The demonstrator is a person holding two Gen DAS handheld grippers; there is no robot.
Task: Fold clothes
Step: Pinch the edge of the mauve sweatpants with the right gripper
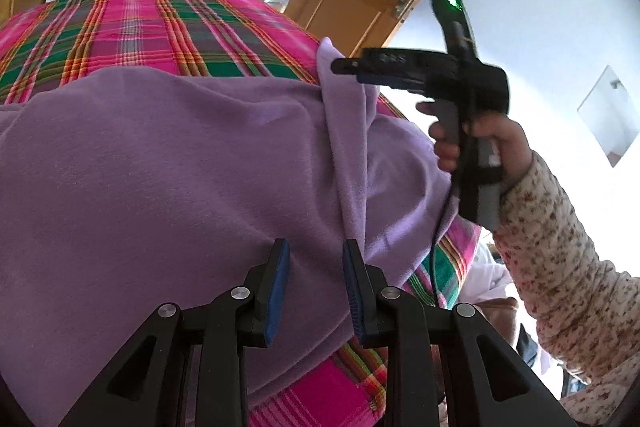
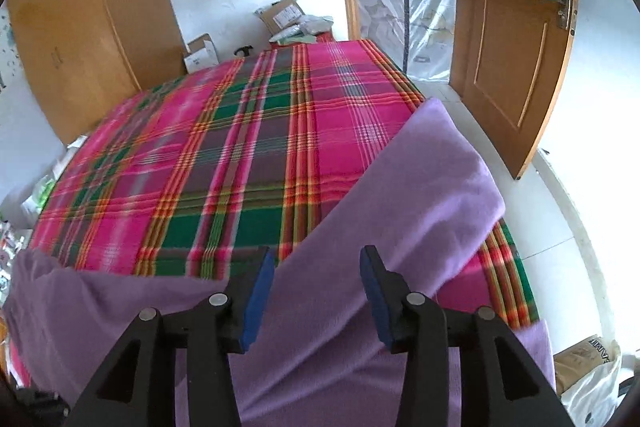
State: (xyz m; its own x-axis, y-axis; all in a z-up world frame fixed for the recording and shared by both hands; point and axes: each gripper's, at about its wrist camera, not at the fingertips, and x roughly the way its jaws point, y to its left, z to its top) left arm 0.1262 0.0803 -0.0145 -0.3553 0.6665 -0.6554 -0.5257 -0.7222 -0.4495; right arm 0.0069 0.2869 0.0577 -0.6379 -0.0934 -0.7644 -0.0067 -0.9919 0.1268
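A purple fleece garment (image 1: 160, 167) lies spread over a bed with a pink and green plaid cover (image 1: 140, 27). My left gripper (image 1: 316, 267) sits low on the cloth. Creases and a raised ridge of fabric run into its jaws, which are closed on a thick fold. The ridge rises to my right gripper (image 1: 348, 71), held by a hand (image 1: 492, 143) in a flowered sleeve, with a cloth corner draped by its tips. In the right wrist view my right gripper (image 2: 318, 267) stands open above the garment (image 2: 420, 187), its pads apart from the cloth.
The plaid cover (image 2: 240, 147) stretches bare beyond the garment. Cardboard boxes (image 2: 280, 13) sit at the bed's far end. A wooden door (image 2: 512, 27) stands open on the right, and a bag (image 2: 592, 367) lies on the floor at the lower right.
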